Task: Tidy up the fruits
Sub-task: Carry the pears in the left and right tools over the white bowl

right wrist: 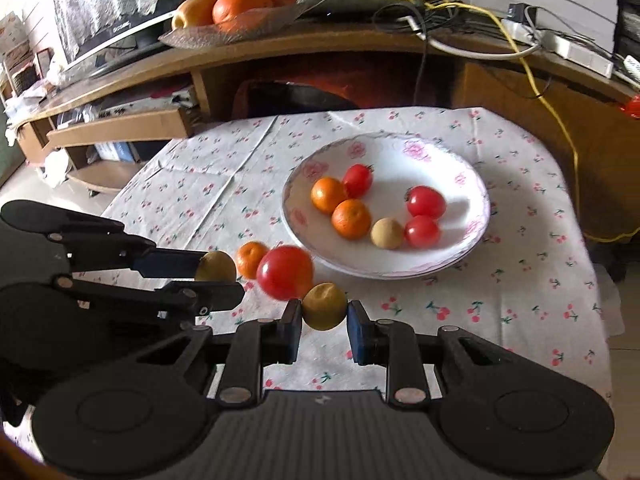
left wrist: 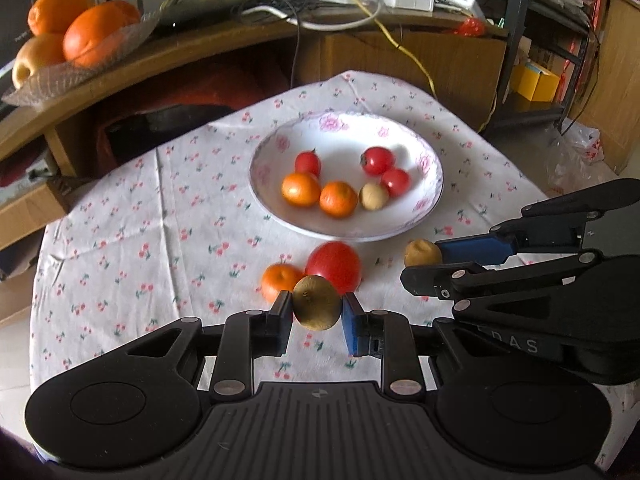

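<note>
I am pinching a brown-green kiwi (left wrist: 317,303) between the two pads of my left gripper (left wrist: 316,316), low in the centre of the left wrist frame. My right gripper (right wrist: 324,318) is pinching a second, yellower small fruit (right wrist: 324,306) the same way, low in the centre of its own frame. Each gripper is showing up in the other's view: my right one is reaching in from the right edge of the left frame, my left one from the left edge of the right frame, both with their fruit clamped at the tips.

Just above the kiwi in the left frame, a large red tomato (left wrist: 334,266) and a small orange mandarin (left wrist: 280,281) are lying side by side on the cherry-print tablecloth (left wrist: 160,220). Above them, in the middle of the frame, the white floral plate (left wrist: 428,204) is holding two mandarins, three small red tomatoes and one pale brown fruit (left wrist: 373,197). In the upper left corner, a glass dish of oranges (left wrist: 76,40) is sitting on a wooden shelf.
</note>
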### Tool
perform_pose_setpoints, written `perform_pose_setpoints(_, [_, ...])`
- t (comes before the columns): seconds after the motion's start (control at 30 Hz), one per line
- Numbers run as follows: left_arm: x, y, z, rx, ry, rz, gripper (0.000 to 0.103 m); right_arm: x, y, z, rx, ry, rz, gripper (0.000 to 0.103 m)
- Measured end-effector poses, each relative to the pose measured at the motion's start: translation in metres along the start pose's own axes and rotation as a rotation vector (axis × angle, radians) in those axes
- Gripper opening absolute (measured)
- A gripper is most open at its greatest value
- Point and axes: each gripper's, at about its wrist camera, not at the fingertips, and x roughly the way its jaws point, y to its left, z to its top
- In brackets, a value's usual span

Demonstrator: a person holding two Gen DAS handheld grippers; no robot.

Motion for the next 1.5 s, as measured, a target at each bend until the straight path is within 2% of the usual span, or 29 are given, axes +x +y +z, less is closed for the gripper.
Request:
perform_pose_setpoints(0.57, [0.010, -0.005, 0.046, 0.009, -0.092, 0.018, 0.032, -0.004, -0.027, 0.038, 0.046, -0.093, -0.065, 0.027])
perform_pose_setpoints(1.5, [0.066, 0.000, 0.084, -0.007, -0.082, 0.034, 0.032, 0.044, -0.066, 0.070, 0.064, -0.088, -0.105, 0.027])
